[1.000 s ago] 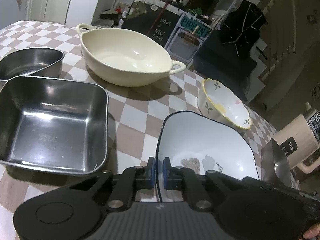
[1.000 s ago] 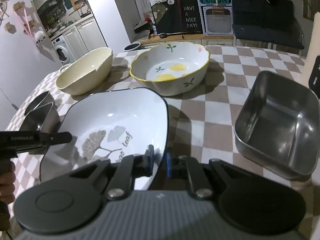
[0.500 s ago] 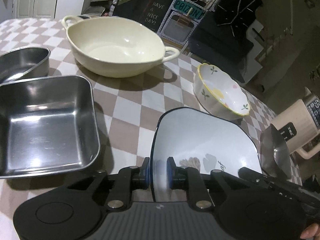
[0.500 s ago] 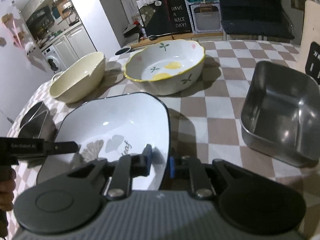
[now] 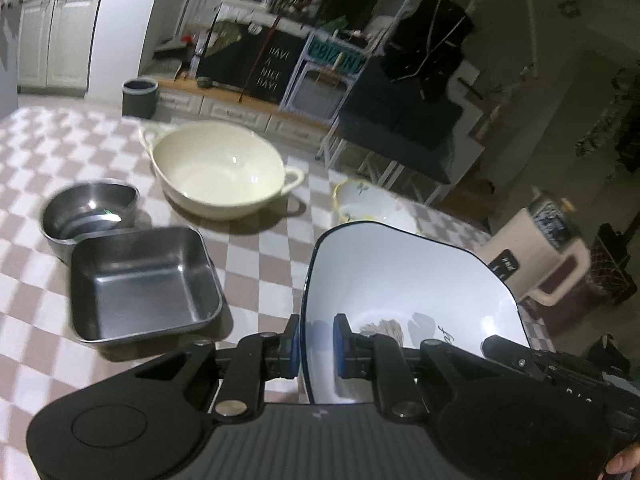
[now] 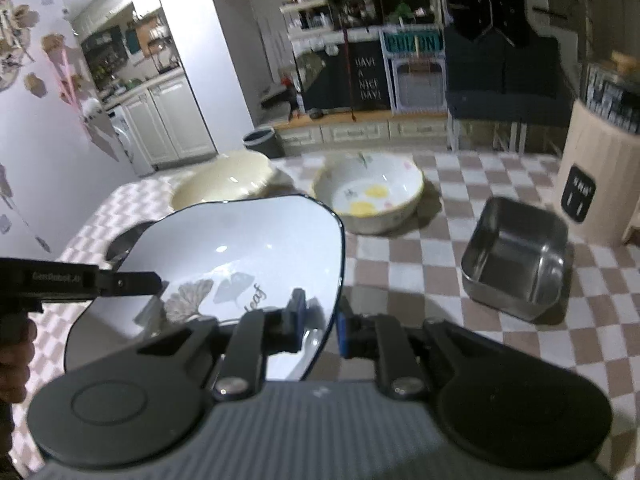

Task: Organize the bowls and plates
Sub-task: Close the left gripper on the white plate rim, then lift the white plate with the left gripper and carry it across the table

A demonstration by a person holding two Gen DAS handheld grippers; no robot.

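A: How is the plate (image 5: 408, 280) held?

B: It is gripped by both grippers at once. In the left wrist view its near left rim is clamped between the pads of the left gripper (image 5: 317, 344). In the right wrist view its near right rim is seen between the pads of the right gripper (image 6: 322, 326), whose jaws are closing on it. The plate is carried clear above the table (image 5: 256, 256).

A: What is seen to the left of the plate?

B: In the left wrist view a round steel bowl (image 5: 90, 210) is found farthest left, touching a square steel pan (image 5: 144, 288), which lies just left of the plate and nearer the camera. Behind the pan, a cream two-handled bowl (image 5: 220, 170) is set on the checked cloth.

A: And past the plate?

B: A flowered bowl (image 6: 370, 196) with yellow spots is placed beyond the plate's far edge; in the left wrist view it is partly hidden by the plate. It stands just right of the cream bowl.

A: What is on the right of the plate?

B: In the right wrist view a second square pan (image 6: 516, 256) is seen well right of the plate, with a beige kettle (image 6: 596, 176) behind it.

A: Is anything in the way?

B: The plate itself covers part of the table below it, so what lies under it cannot be told. The left gripper's finger is seen crossing the plate's left side in the right wrist view.
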